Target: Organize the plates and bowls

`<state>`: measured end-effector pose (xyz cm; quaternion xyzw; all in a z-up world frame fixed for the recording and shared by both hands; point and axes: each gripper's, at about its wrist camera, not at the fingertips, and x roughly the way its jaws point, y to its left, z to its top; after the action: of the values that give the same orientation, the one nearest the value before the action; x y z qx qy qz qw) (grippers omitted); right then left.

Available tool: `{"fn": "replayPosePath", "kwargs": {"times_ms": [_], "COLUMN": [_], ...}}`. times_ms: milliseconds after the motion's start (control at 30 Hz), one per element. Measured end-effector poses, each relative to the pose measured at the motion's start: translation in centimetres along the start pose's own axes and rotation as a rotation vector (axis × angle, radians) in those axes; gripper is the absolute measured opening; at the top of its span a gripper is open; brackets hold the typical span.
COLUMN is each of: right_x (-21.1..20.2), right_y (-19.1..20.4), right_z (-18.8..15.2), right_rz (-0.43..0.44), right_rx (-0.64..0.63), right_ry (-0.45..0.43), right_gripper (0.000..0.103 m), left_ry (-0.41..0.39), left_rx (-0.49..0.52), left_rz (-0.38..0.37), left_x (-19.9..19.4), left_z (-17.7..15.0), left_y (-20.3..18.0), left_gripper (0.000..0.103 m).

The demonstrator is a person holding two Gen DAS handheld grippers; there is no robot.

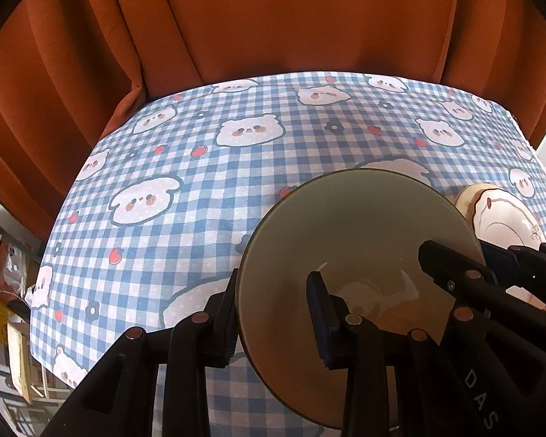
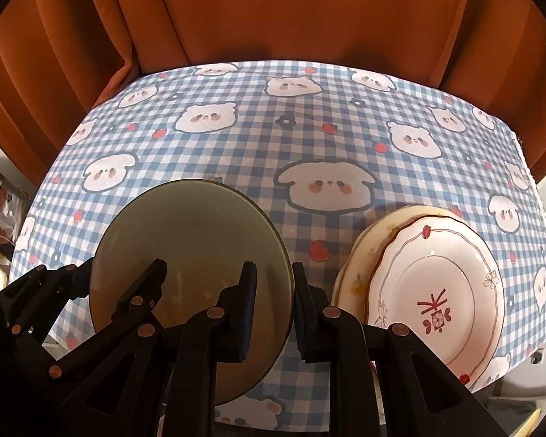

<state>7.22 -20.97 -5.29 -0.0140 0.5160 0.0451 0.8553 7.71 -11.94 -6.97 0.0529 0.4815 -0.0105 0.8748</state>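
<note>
Scene: you work over a table under a blue-and-white checked cloth point(image 1: 207, 167) printed with cartoon bears, an orange curtain point(image 1: 273, 18) hanging at its far side.

Green bowl: the olive-green bowl point(image 1: 345, 225) sits between your two grippers at the near middle of the cloth, its inside facing the cameras, glare on its pale bottom.

Left gripper: your left gripper point(image 1: 276, 313) is clamped on the bowl's left rim, one finger outside the wall and the blue-padded one inside.

Right gripper: your right gripper point(image 2: 273, 313) is clamped on the bowl's right rim, blue pad inside and the other finger outside. In the left wrist view its dark fingers point(image 1: 451, 269) reach in over the bowl's right edge.

Plates: a white plate point(image 2: 436, 291) with a scalloped brown-lined rim, red berries and a red flower motif lies on a cream plate point(image 2: 356, 255), the top one shifted to the right. The stack rests on the cloth just right of the bowl, near the table's right edge.

Contact: whether the bowl's base touches the cloth, you cannot tell from either view.
</note>
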Motion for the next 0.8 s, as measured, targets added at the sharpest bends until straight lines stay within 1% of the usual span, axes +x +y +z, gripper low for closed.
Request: {"fn": "replayPosePath", "kwargs": {"times_ms": [100, 267, 300, 333, 400, 467, 500, 533, 567, 633, 700, 800], "right_x": [0.0, 0.2, 0.3, 0.5, 0.8, 1.0, 1.1, 1.3, 1.4, 1.7, 2.1, 3.1], "right_y": [-0.1, -0.5, -0.6, -0.9, -1.3, -1.8, -1.9, -2.1, -2.3, -2.7, -3.1, -3.6], "right_z": [-0.1, 0.0, 0.1, 0.1, 0.3, 0.5, 0.5, 0.6, 0.6, 0.5, 0.5, 0.5], "right_rz": [0.006, 0.039, 0.050, 0.066, 0.096, 0.108, 0.112, 0.110, 0.105, 0.111, 0.115, 0.161], "right_rx": [0.001, 0.012, 0.019, 0.028, 0.046, 0.054, 0.054, 0.057, 0.064, 0.084, 0.096, 0.125], "right_ry": [-0.009, -0.005, 0.000, 0.006, 0.022, 0.032, 0.033, 0.036, 0.032, 0.020, 0.020, 0.055], "right_gripper": [0.022, 0.022, 0.022, 0.022, 0.022, 0.024, 0.026, 0.034, 0.048, 0.066, 0.066, 0.066], "left_ry": [0.000, 0.006, 0.008, 0.012, 0.008, 0.000, -0.002, -0.006, -0.013, -0.016, 0.002, 0.020], "left_rx": [-0.016, -0.045, -0.050, -0.055, -0.058, -0.059, -0.057, -0.055, -0.058, -0.061, -0.062, -0.068], "left_rz": [0.003, -0.004, -0.011, -0.023, -0.032, -0.044, -0.043, -0.043, -0.049, -0.045, -0.038, -0.026], "left_x": [0.1, 0.1, 0.1, 0.1, 0.0, -0.1, -0.1, -0.1, -0.1, 0.0, 0.2, 0.5], "left_z": [-0.1, -0.1, -0.1, 0.0, 0.0, 0.1, 0.1, 0.1, 0.1, 0.0, 0.1, 0.3], "left_y": [0.0, 0.2, 0.2, 0.1, 0.0, -0.3, -0.5, -0.6, -0.6, -0.6, -0.7, -0.7], "left_gripper": [0.033, 0.039, 0.043, 0.051, 0.061, 0.066, 0.071, 0.079, 0.081, 0.083, 0.084, 0.084]}}
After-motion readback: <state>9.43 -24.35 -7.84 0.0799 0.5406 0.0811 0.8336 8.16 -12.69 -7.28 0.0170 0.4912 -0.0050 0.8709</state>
